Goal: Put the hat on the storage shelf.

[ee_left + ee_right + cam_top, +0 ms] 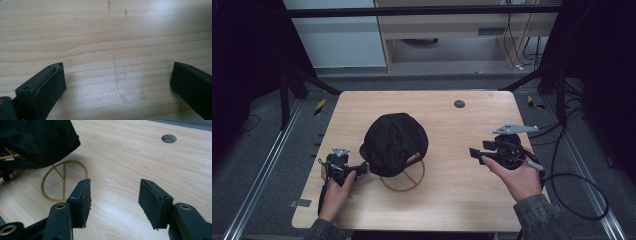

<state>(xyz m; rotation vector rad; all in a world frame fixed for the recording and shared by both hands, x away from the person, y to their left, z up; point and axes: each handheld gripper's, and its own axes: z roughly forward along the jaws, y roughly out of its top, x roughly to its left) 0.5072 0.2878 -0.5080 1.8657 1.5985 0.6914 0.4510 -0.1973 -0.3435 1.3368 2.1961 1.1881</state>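
1. Nearest the high camera, two forearms come in over the near edge of the tabletop [452, 200], each hand holding a gripper.
2. Left gripper [357, 171] sits near the near left corner, pointing toward the black cap [394, 142]; its tips lie just beside the cap's near left edge, and whether they touch it cannot be told from above.
3. Seen from the left gripper view, its jaws stand wide apart over bare wood, with nothing between them.
4. Right gripper [473, 152] hovers by the right edge of the tabletop, well apart from the cap, and points left toward it.
5. From the right gripper view, its jaws are parted with only wood between them, gripping nothing.
6. Cap rests on a gold wire stand [404, 176] a little left of the tabletop's middle; the stand's ring-shaped base [63, 181] lies flat on the wood.
7. Toward the far edge, a small round grommet hole [459, 104] sits in the wood.
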